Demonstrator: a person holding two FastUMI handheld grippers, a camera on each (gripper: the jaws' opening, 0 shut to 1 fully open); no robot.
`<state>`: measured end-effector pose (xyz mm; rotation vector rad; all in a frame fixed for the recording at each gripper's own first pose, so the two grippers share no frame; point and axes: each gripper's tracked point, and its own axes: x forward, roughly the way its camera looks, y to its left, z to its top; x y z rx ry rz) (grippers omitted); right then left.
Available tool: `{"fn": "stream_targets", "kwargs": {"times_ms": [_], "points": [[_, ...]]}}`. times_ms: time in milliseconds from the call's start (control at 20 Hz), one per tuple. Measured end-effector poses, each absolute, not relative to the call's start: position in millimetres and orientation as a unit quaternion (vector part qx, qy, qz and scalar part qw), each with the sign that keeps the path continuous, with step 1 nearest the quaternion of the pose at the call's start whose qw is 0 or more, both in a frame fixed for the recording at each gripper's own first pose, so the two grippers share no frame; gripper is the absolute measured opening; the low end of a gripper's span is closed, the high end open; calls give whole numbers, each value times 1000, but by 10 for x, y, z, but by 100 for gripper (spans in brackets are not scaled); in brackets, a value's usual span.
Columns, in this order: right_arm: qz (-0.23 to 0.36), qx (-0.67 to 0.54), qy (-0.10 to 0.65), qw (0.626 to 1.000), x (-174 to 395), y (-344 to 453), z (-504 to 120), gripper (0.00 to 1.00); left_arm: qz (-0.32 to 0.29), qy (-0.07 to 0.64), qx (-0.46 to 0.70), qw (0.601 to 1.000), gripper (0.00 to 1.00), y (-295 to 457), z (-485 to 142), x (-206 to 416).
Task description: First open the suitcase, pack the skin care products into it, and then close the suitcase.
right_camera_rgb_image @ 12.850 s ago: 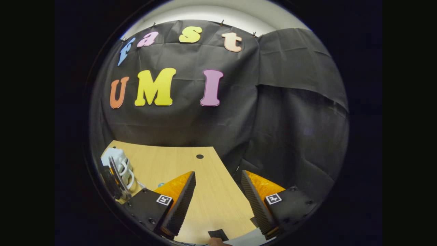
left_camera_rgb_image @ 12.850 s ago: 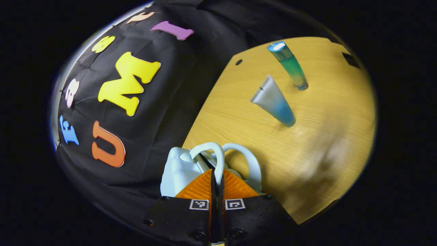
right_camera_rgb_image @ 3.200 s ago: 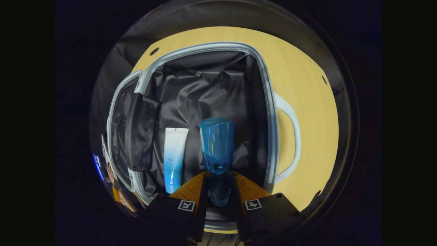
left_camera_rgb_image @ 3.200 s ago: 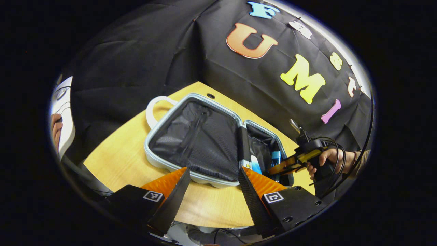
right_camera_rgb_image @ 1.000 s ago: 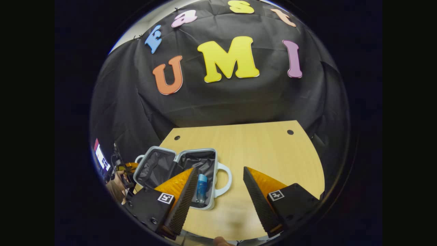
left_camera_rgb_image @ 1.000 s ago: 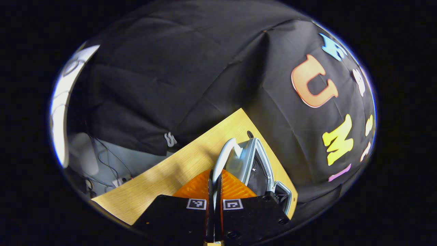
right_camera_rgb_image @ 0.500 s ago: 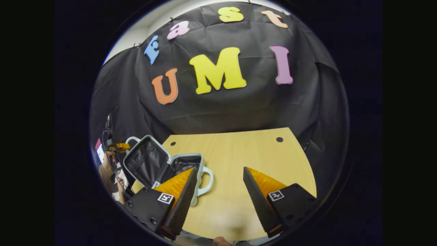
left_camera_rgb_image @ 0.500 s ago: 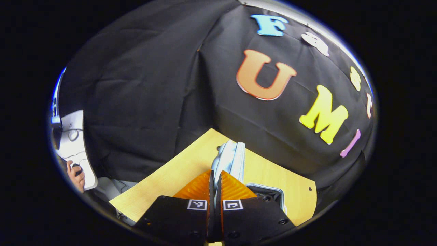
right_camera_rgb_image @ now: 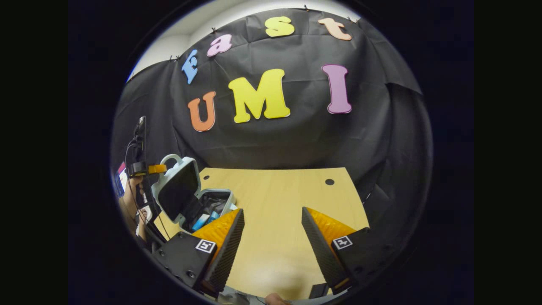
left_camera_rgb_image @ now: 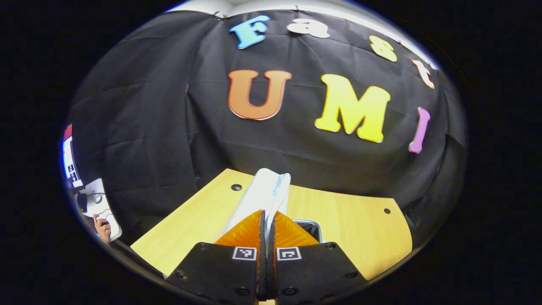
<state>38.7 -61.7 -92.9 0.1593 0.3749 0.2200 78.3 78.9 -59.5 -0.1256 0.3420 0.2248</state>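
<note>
In the left gripper view, my left gripper is shut on the handle of the pale suitcase lid, which I see edge-on, tilted up over the base. In the right gripper view the lid stands half raised at the far left. The left gripper holds its white handle, with a hand behind it. Inside the open base lie a white-blue tube and a blue bottle. My right gripper is open over the bare wooden table, holding nothing.
The table has small dark holes near its far corners. Black cloth walls close in behind it. Off the table's left side are a screen and another hand on a white desk.
The left gripper has swung the lid further up and toward the base; the suitcase is narrower open than half a second ago. The right gripper stays open and has drifted slightly back.
</note>
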Motion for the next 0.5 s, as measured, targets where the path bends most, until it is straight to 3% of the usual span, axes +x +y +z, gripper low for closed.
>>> {"fn": "stream_targets", "kwargs": {"times_ms": [500], "points": [[95, 48, 189, 976, 349, -1124, -1253, 82, 72, 221, -8, 973, 3, -500, -1668, 927]]}}
